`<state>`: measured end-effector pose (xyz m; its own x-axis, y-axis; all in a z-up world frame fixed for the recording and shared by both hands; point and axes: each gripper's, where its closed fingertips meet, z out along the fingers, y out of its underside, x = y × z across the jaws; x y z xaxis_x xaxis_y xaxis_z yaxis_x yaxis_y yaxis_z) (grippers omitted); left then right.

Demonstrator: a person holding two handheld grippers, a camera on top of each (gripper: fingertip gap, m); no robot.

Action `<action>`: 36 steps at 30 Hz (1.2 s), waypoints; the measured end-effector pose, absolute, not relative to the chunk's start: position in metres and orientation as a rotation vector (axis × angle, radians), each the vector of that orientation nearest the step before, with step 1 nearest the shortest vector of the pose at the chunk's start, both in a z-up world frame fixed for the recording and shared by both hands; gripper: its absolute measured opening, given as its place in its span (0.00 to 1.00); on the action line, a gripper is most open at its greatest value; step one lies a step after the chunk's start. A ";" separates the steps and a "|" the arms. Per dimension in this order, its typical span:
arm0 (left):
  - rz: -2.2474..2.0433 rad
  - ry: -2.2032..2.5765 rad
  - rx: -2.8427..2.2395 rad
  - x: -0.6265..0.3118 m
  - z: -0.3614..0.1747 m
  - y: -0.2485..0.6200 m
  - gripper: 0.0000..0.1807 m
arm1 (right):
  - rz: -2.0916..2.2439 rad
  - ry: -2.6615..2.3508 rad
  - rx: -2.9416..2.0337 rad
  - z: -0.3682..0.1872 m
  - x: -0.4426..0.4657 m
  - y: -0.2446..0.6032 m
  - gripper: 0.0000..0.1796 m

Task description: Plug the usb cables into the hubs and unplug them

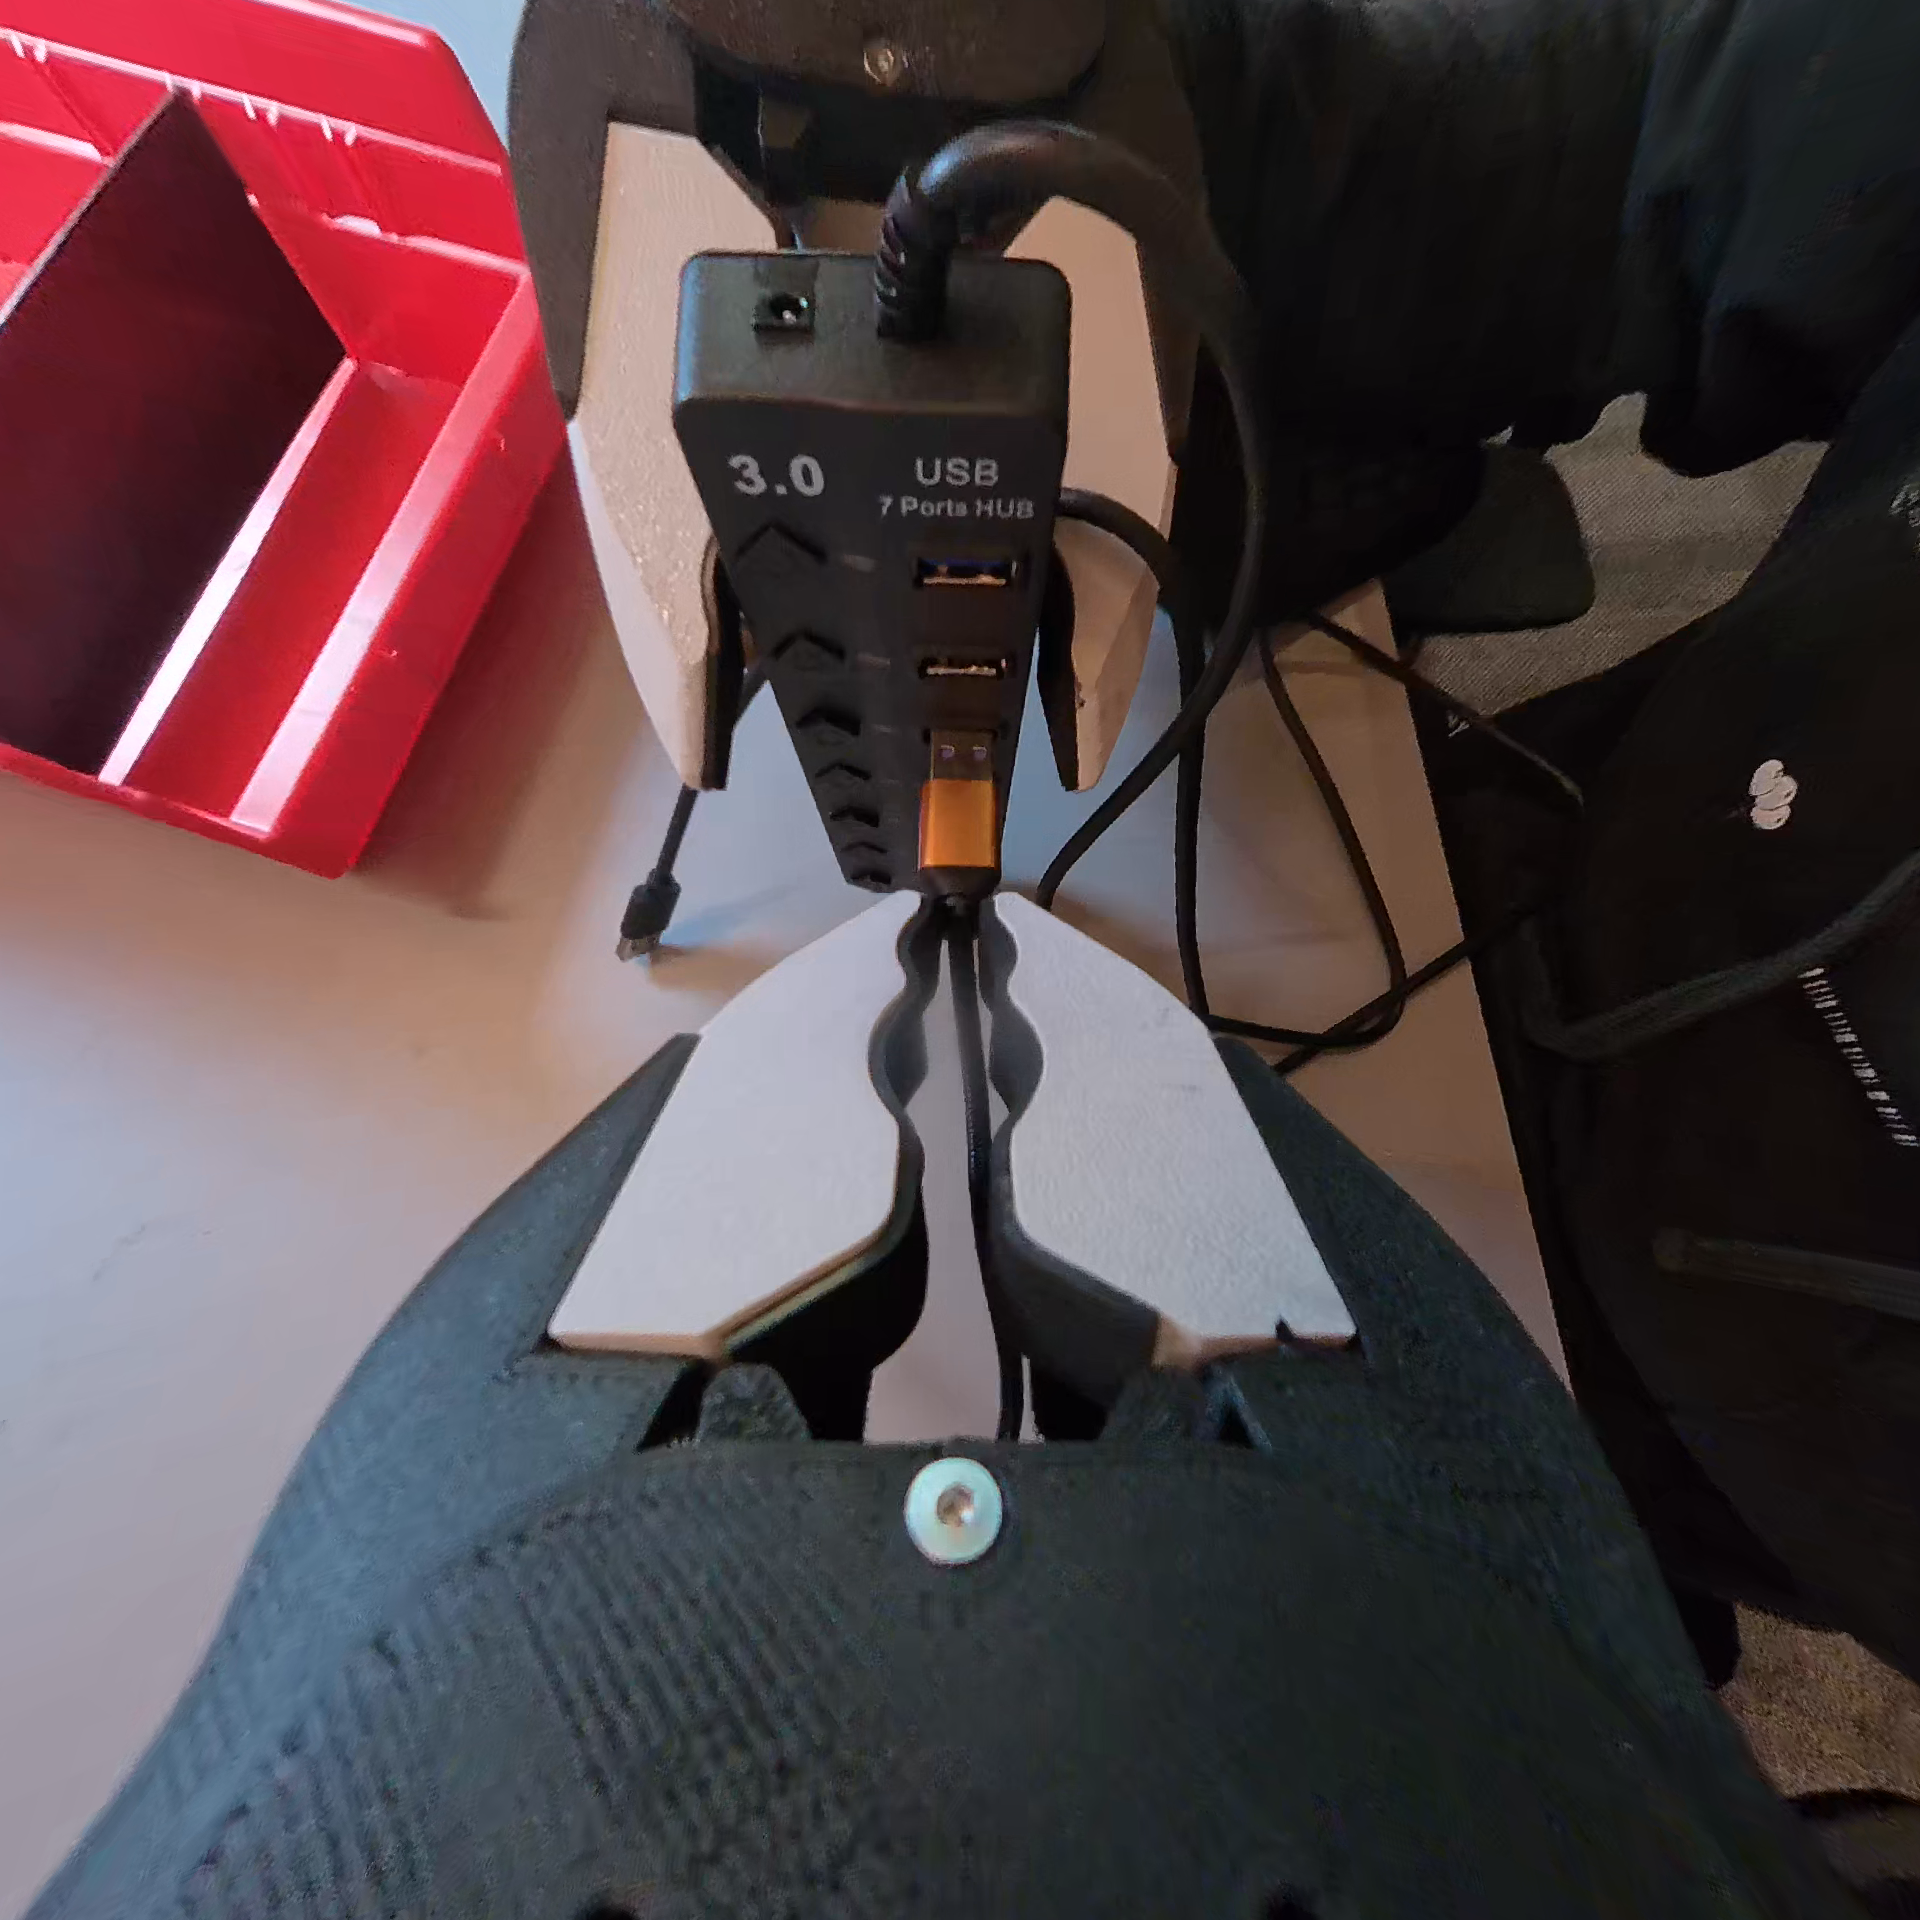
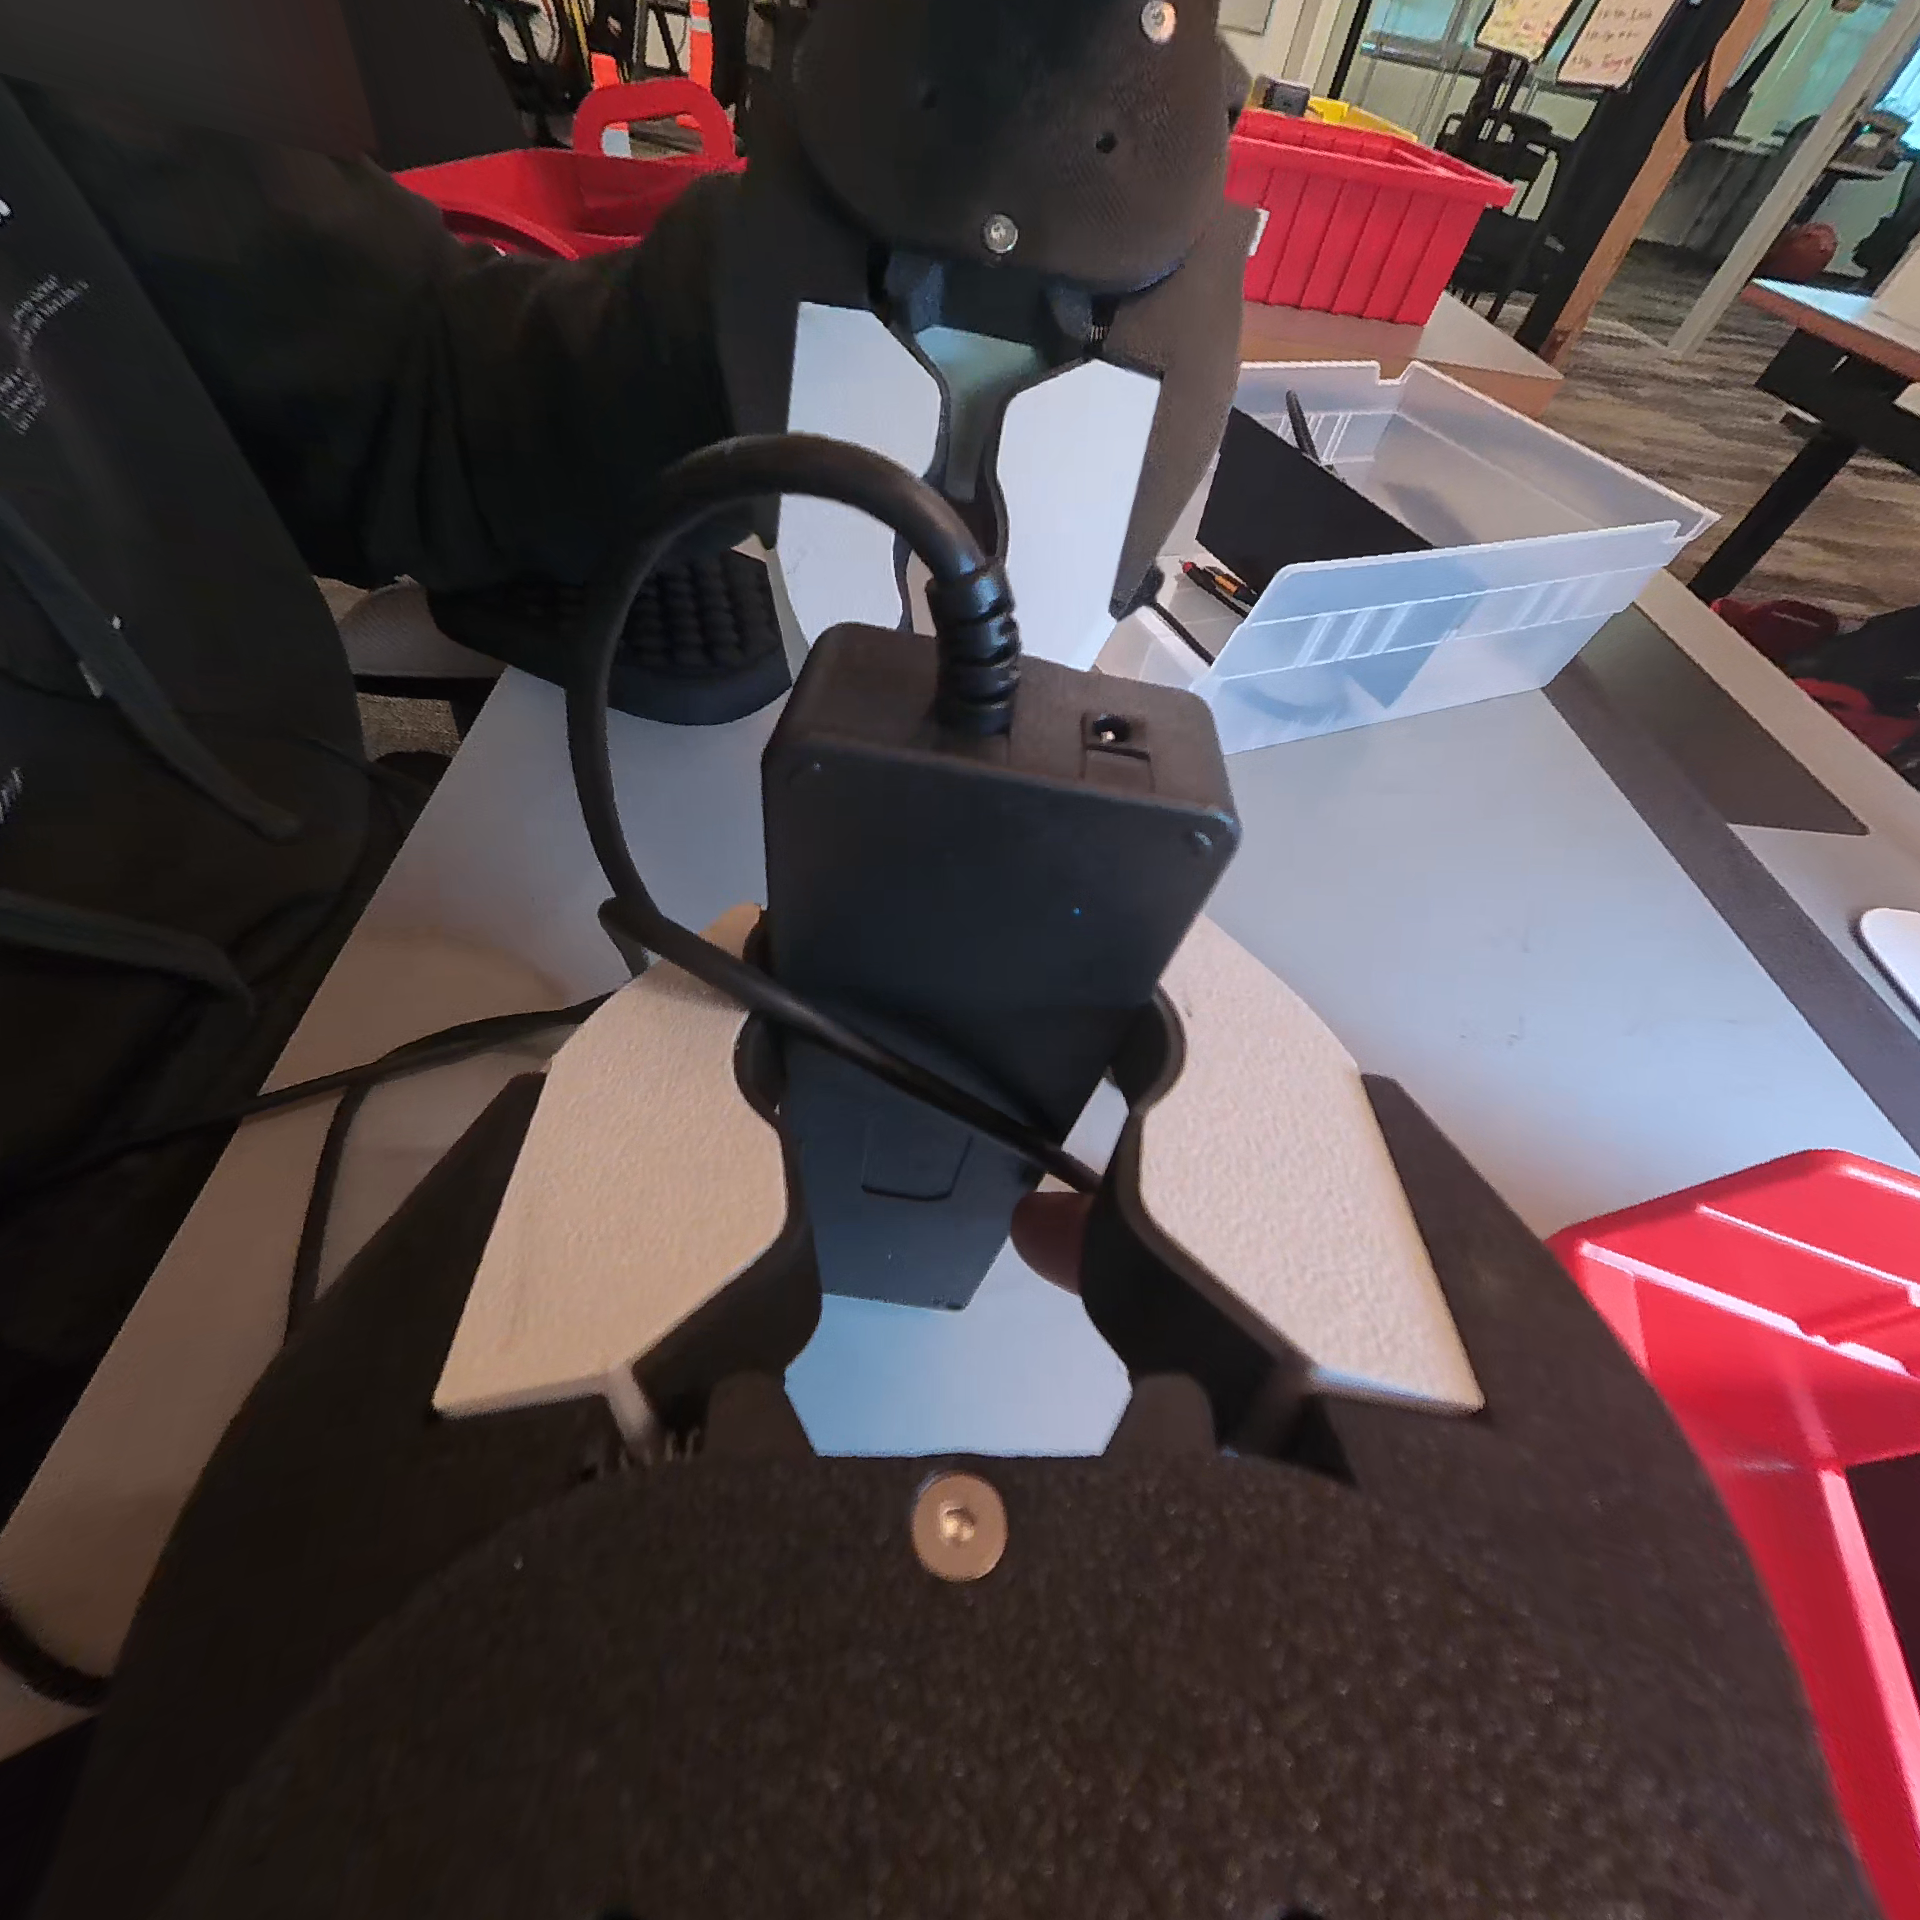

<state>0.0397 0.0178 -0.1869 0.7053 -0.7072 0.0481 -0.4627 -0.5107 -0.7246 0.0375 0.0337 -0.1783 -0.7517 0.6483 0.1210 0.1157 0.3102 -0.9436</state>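
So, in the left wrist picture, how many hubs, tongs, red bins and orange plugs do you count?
USB hub: 1
tongs: 2 (left tongs, right tongs)
red bin: 1
orange plug: 1
Total: 5

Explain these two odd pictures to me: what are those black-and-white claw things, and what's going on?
No robot here: a person holds one pinching tool in each hand, and each carries a camera looking along its two fingers. The left tool in its own view pinches a thin cable just behind an orange USB plug, whose metal tip sits at a port of the black USB hub. The right tool, in its view, grips that hub, held up above the pale table. Each view also shows the other tool facing it. A red bin sits on the table, with loose black cables beside it.
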 end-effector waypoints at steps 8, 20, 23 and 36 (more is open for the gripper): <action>-0.649 0.815 -2.072 0.042 -0.175 0.021 0.04 | 1.526 -2.058 -0.688 -0.176 0.038 0.034 0.35; -0.637 0.841 -2.029 0.052 -0.173 0.023 0.04 | 1.478 -2.004 -0.617 -0.151 0.049 0.037 0.35; -0.641 0.850 -2.051 0.055 -0.177 0.022 0.04 | 1.465 -2.019 -0.609 -0.151 0.051 0.035 0.35; -0.554 0.890 -2.167 0.049 -0.193 0.018 0.04 | 1.407 -2.093 -0.639 -0.168 0.047 0.035 0.35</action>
<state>0.0489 0.0185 -0.1935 0.6695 -0.7341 0.1134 -0.4258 -0.5044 -0.7512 0.0473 0.0345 -0.1681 -0.7460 0.6449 0.1665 0.0891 0.3444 -0.9346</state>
